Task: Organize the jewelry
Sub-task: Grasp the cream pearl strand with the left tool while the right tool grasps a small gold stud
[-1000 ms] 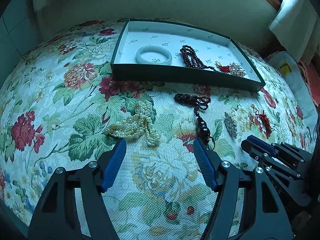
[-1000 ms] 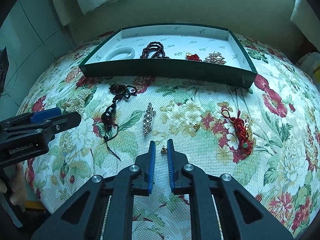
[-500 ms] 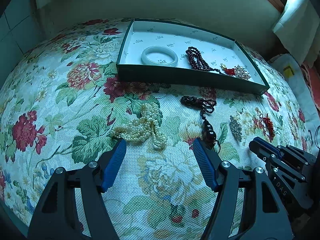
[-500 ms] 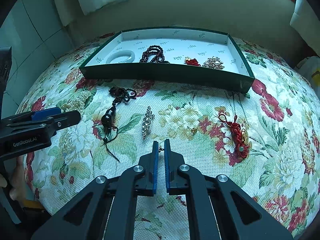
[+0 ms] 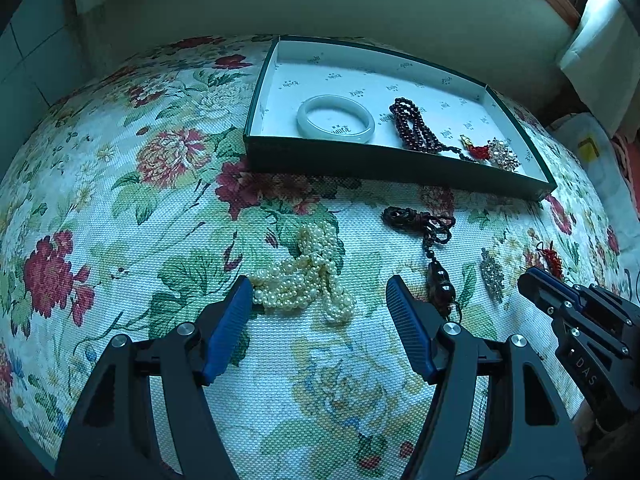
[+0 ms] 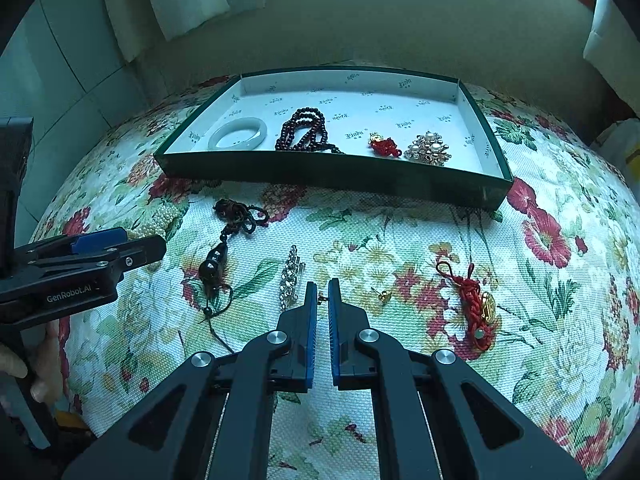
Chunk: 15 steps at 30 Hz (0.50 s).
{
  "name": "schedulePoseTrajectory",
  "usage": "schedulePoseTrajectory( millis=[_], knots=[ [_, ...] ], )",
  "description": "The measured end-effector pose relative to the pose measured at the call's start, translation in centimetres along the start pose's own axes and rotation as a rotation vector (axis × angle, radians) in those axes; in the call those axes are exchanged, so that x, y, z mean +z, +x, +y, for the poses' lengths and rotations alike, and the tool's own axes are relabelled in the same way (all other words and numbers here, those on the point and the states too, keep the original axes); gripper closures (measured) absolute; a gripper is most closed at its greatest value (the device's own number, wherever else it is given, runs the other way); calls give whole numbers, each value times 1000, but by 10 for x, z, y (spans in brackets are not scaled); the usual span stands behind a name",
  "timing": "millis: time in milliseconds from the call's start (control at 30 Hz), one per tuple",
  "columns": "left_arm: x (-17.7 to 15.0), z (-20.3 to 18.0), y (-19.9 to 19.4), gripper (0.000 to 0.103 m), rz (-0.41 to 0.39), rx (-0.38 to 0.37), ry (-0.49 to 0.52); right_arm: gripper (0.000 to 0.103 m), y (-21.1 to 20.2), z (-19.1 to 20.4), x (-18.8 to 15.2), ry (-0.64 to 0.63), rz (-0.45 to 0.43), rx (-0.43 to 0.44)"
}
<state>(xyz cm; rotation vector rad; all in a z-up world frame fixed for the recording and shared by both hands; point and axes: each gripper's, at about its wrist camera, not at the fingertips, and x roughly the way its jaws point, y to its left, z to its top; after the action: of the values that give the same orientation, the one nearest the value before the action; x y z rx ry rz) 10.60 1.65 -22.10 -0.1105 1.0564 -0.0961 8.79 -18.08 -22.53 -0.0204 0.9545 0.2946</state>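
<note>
The right claw [image 6: 322, 292] is closed on a tiny earring [image 6: 321, 299] for transfer to the green tray [image 6: 332, 172], while the left claw [image 5: 320, 300] stands wide, straddling the pearl necklace [image 5: 304, 276] on the floral bench [image 5: 120, 208], ready to grasp.

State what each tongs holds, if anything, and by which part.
Right tongs: shut on a small gold earring, pinched at the fingertips; which part cannot be told. Left tongs: open, holding nothing.
</note>
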Motion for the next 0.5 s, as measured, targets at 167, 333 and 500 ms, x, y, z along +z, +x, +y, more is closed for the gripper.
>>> schedulePoseTrajectory(
  millis=[167,333,500],
  knots=[
    [6,1,5,44,-18,23,18,98,3,-1,6,2,-4,9],
    [7,1,7,56,-25,22,49,98,7,-2,8,6,-3,16],
    [12,4,6,54,-38,20,38,98,9,-3,7,10,5,24]
  ],
)
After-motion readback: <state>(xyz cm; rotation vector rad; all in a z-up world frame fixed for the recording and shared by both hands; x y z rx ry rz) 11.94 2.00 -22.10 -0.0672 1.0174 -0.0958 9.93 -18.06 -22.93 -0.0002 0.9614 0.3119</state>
